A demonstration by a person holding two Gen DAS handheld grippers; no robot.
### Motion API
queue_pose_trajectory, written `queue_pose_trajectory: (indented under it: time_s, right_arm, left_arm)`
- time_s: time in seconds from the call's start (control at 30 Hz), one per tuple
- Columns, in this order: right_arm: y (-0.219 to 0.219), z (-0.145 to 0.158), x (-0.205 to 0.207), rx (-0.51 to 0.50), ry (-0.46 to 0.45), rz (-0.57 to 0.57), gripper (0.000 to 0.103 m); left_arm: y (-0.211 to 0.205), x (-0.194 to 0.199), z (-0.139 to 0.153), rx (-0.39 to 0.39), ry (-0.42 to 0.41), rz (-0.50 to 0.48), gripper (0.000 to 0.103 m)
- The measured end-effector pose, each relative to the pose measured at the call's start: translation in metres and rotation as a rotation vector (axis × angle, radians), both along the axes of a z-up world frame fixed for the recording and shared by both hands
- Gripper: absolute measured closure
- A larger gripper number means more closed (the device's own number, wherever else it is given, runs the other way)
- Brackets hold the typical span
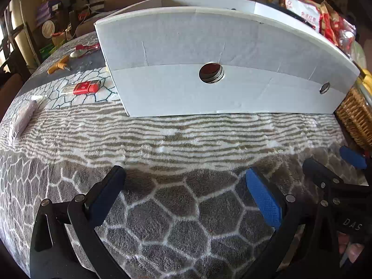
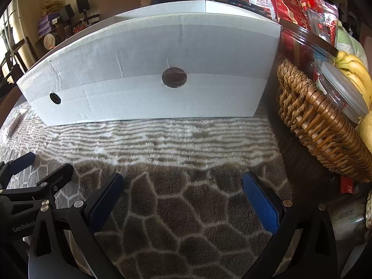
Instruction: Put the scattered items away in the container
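A big white cardboard box (image 1: pixel 209 46) (image 2: pixel 151 53) stands open-topped ahead of both grippers, with round holes in its near wall. Left of it on the patterned cloth lie a red USB stick with a clear cap (image 1: pixel 84 87), a yellow-handled tool (image 1: pixel 59 65), a spoon beside a red utensil (image 1: pixel 81 50), a small white tube (image 1: pixel 38 98) and a clear plastic packet (image 1: pixel 22 118). My left gripper (image 1: pixel 186 193) is open with nothing in it, low over the cloth. My right gripper (image 2: pixel 183 195) is open too, holding nothing, and shows at the left wrist view's right edge (image 1: pixel 337 162).
A wicker basket (image 2: pixel 318 125) with a clear lidded jar (image 2: pixel 341 93) and bananas (image 2: pixel 355 69) stands right of the box. Red snack bags (image 2: pixel 290 2) are piled behind it. A tin can (image 2: pixel 348 216) lies near right. Chairs and shelves stand beyond the table's left edge.
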State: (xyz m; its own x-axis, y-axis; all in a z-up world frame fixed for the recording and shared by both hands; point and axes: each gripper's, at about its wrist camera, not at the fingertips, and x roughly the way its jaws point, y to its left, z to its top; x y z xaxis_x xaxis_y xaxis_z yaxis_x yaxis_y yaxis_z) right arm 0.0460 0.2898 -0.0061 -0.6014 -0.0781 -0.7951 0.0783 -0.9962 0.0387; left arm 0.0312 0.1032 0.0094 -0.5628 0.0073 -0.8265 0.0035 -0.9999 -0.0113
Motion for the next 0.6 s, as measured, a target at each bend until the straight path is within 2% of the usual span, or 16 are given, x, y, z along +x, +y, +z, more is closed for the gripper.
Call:
queue_pose_trajectory:
  time_s: [0.6]
  right_arm:
    - [0.0006, 0.0, -0.0015, 0.002, -0.002, 0.0, 0.0]
  left_arm:
    - [-0.0005, -0.0003, -0.0001, 0.001, 0.0, 0.0, 0.0]
